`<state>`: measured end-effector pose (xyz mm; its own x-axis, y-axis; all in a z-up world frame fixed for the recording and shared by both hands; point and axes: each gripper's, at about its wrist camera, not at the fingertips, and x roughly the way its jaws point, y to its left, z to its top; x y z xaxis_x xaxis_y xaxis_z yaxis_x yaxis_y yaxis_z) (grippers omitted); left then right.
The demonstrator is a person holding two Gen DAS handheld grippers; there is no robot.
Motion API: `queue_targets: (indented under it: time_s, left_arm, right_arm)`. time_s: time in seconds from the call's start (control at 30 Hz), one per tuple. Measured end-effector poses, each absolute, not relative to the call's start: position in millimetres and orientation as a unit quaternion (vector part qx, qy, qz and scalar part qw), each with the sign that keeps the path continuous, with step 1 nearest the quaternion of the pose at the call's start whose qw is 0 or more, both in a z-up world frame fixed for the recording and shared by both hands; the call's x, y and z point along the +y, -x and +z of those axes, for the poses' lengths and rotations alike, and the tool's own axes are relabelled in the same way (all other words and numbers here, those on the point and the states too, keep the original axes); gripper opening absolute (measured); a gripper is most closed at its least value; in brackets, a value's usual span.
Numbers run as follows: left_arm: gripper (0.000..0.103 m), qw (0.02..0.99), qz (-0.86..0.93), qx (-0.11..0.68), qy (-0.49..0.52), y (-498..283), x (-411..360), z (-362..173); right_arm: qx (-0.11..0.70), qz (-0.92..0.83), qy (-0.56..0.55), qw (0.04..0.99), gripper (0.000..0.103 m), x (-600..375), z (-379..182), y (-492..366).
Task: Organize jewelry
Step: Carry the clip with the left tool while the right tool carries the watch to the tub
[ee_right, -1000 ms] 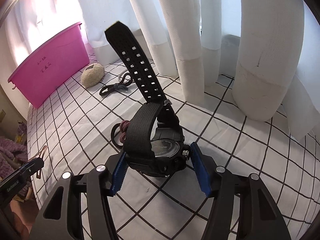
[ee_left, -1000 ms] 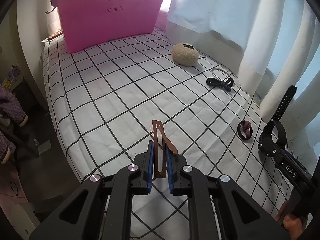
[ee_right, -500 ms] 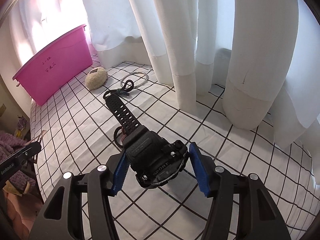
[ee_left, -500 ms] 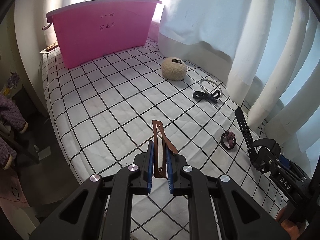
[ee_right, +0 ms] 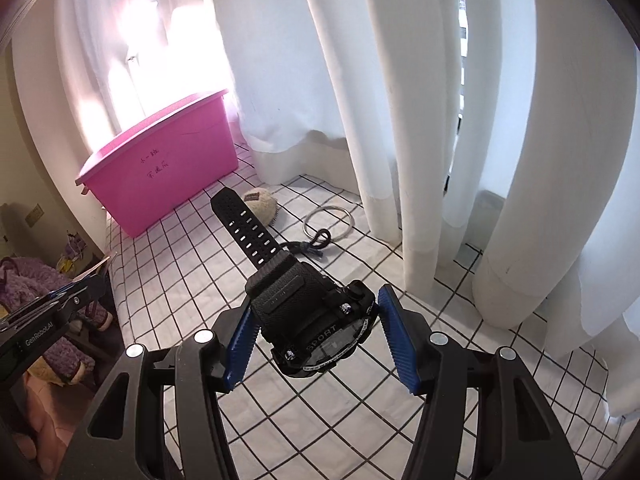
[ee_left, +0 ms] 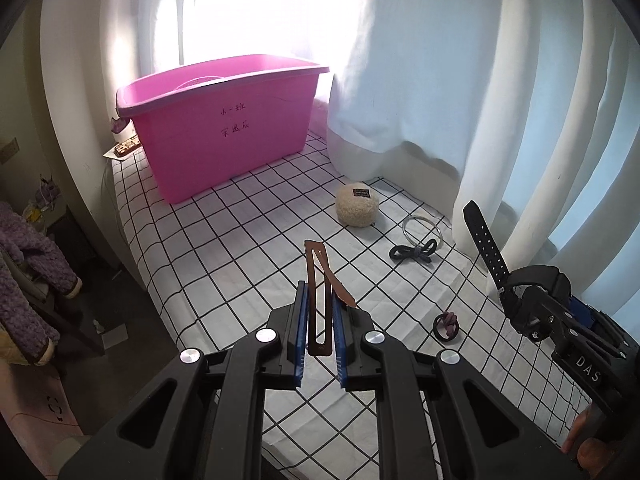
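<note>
White curtains (ee_left: 500, 92) hung behind the bed, whose white sheet with a black grid (ee_left: 240, 240) served as my work surface. At the far left of that sheet stood a pink plastic tub (ee_left: 224, 128) with dark handwriting on its side. Nearer the middle lay a round cream woolly pouch (ee_left: 357, 209), then a thin silver bangle (ee_left: 422, 230) touching a knotted black cord (ee_left: 412, 254), and closer in a small dark hair tie (ee_left: 447, 325).

My left gripper (ee_left: 320, 316) was raised above the sheet with its blue pads pressed together on a slim brown leather strap (ee_left: 318, 296), which stuck up and forward between them.

My right gripper (ee_right: 316, 336) was also up off the bed, its blue pads clamped on either side of a chunky black sport watch (ee_right: 320, 324); the perforated band pointed away toward the tub.

A hand (ee_left: 580, 444) showed at the lower right edge of the left view.
</note>
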<state>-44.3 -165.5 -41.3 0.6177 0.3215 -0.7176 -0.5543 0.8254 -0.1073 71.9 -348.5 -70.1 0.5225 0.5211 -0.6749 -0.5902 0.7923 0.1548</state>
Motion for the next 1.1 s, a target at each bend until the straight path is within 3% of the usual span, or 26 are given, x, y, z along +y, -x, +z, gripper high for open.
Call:
queue_targets:
  time_s: [0.37,0.73,1.1]
  left_arm:
    - [0.012,0.906,0.236,0.319,0.145,32,-90,15]
    - [0.012,0.912,0.213,0.327,0.128,-2,74,62]
    - [0.012,0.893,0.223,0.356,0.165,-43,211,52]
  right_arm:
    - [0.323,0.358,0.024,0.876,0.056,-253,-3,-79]
    - [0.298,0.350,0.004,0.888,0.056,-95,53,-105]
    - [0.323,0.383,0.034,0.865,0.056,48,56,-159]
